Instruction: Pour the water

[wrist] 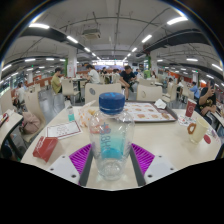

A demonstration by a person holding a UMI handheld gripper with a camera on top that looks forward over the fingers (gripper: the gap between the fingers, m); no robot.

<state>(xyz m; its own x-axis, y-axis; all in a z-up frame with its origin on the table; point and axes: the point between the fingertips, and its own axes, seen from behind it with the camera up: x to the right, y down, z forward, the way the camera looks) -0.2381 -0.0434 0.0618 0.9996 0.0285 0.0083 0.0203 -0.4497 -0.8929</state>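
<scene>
While our gripper [112,158] clamps both purple pads [81,157] against the water bottle [111,136], its blue cap [112,102] is on and it stands upright, so we judge pouring not yet begun; uncapping and tipping remain. We see no clear receiving cup. Beyond the fingers the white table [165,140] carries a red packet [45,148] at nine o'clock and a menu sheet [150,112] at one o'clock. Farther off, seated people [128,75] fill a canteen hall under ceiling lights [148,38].

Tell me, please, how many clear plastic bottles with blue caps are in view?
1: the clear plastic bottle with a blue cap stands between the gripper fingers; others may be hidden.
</scene>
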